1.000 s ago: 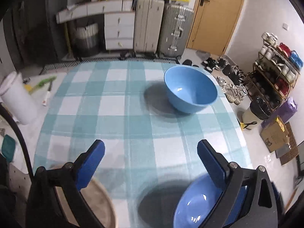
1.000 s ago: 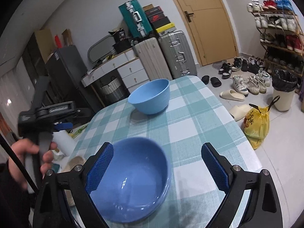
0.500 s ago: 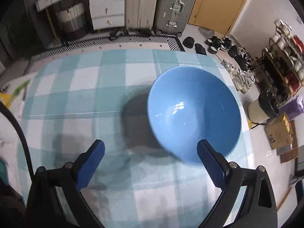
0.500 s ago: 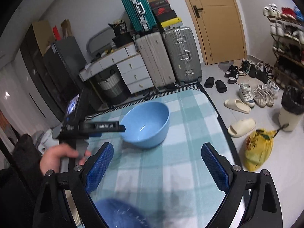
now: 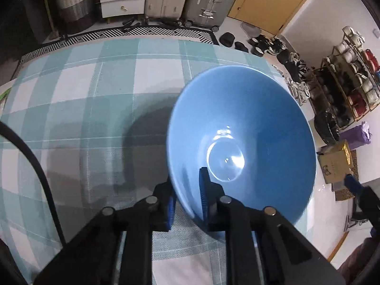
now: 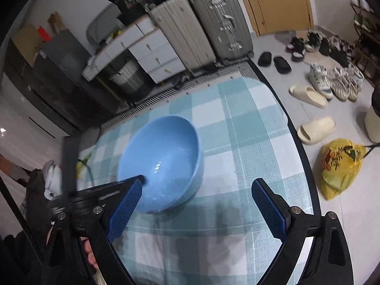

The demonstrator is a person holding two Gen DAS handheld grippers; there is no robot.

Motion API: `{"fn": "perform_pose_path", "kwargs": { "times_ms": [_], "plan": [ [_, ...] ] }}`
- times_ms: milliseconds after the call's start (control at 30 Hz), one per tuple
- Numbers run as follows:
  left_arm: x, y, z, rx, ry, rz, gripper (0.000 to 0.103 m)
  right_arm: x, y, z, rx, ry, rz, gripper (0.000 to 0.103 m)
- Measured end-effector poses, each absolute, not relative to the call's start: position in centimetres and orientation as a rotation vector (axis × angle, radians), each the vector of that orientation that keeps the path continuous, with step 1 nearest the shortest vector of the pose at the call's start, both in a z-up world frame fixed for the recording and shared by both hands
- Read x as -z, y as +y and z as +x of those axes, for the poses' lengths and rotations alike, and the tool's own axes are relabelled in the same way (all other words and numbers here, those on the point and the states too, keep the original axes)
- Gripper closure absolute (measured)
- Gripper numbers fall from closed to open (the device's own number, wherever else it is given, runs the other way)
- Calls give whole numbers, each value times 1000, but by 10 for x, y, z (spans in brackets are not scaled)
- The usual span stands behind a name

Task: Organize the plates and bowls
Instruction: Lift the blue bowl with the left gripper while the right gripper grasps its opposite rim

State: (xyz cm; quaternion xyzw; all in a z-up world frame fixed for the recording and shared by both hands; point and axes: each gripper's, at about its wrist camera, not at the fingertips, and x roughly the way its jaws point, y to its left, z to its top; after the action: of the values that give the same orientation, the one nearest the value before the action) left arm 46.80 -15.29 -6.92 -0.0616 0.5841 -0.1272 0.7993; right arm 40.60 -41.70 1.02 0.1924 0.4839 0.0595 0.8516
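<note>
Left gripper (image 5: 187, 199) clamped on near rim of blue bowl (image 5: 242, 142), center-right of frame, on checked table (image 5: 95, 95). Right gripper (image 6: 197, 204) wide open, empty, lower frame. Bowl rigid, glossy, likely slippery, breakable; rim pinch sensible.

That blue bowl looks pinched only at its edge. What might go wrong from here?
The left gripper clamps only the near rim of the blue bowl, one finger inside and one outside, so the glossy bowl may slip or swing when lifted. It sits near the edge of the checked table, so a slip might send it to the floor. The open right gripper hovers close and might bump it.
</note>
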Motion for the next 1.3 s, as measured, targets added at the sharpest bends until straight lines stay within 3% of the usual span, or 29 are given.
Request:
{"fn": "perform_pose_path", "kwargs": {
  "times_ms": [333,733,1100,1167,1300],
  "plan": [
    [68,-150,446,280,1325,-72,95,36,-415,408,-110,1154,488,8],
    [70,-138,396,333,1375,1,94,17,-392,372,-107,1217,343,8],
    [64,-135,350,373,1391,46,93,32,-358,356,-124,1331,288,8],
    [63,-136,345,373,1385,53,92,39,-357,359,-99,1369,290,11],
    [64,-135,340,355,1383,53,91,50,-352,363,-103,1410,261,28]
  ]
}}
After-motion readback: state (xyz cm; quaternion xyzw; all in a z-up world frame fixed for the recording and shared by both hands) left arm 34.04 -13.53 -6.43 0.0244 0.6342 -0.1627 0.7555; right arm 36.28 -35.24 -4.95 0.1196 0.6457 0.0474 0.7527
